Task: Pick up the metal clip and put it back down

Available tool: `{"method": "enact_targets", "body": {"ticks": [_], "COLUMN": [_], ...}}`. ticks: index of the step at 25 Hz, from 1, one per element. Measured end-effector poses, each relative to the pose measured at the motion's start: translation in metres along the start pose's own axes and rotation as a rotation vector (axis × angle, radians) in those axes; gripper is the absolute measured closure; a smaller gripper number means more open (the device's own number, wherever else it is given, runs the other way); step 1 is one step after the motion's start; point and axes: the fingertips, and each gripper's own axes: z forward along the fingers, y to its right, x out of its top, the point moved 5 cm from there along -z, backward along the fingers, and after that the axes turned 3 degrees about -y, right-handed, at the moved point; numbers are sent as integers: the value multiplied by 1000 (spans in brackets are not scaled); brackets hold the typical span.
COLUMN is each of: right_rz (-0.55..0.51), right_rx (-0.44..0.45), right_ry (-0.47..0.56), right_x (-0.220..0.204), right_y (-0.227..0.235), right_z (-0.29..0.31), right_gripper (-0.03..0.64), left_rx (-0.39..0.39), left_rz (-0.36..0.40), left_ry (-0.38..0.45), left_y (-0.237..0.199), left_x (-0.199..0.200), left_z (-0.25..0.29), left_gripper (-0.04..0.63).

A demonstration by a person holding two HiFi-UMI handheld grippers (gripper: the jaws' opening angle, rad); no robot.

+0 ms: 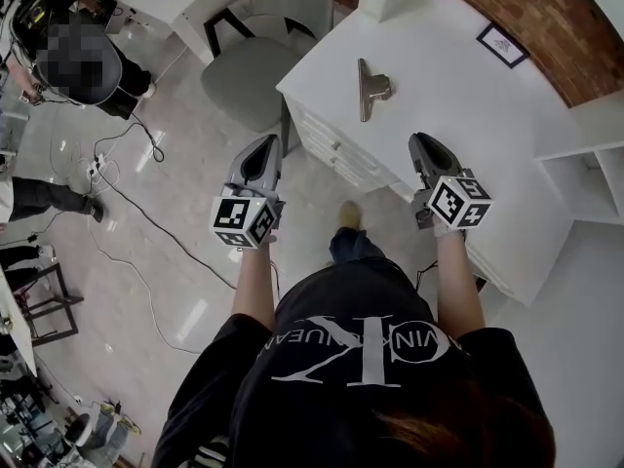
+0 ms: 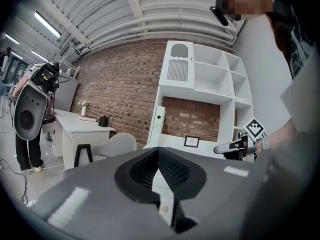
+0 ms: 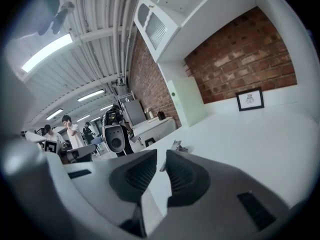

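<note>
1. Above the white bench [image 1: 468, 96], we hold both tools short of the work: the metal clip [image 1: 370, 88] lies flat on the benchtop, well ahead of the two tips and roughly between their lines.
2. Our left hand-held gripper [image 1: 263, 149] hangs over the floor beside the bench edge, its pads meeting at the tip with nothing between them.
3. Our right hand-held gripper [image 1: 424, 146] hovers over the bench's near edge, jaws a narrow slit apart and empty.
4. We judge the task not yet begun: reach, grasp, lift and set-down all remain.
5. From the right gripper view the clip is small and low, its shape hard to read; the left gripper view does not show it at all.
</note>
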Motion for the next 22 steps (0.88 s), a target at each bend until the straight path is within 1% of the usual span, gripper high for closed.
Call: {"method": "enact_targets", "body": {"ticks": [4, 11, 18, 22], "right_rz": [18, 53, 93, 130], "right_rx": [2, 37, 76, 78], "right_ry": [-25, -78, -135, -153], "right_x": [8, 12, 15, 19], "right_y": [17, 43, 55, 61], "right_z": [22, 61, 94, 109], "right_gripper": [600, 600, 598, 598], "left_rx": [-8, -16, -10, -21], "left_rz": [-5, -16, -24, -25], "left_ry": [-14, -41, -56, -68], "left_y": [-2, -5, -6, -6], "left_x": [1, -5, -9, -11], "left_z": [30, 77, 102, 115], "left_gripper": [584, 584, 584, 584]}}
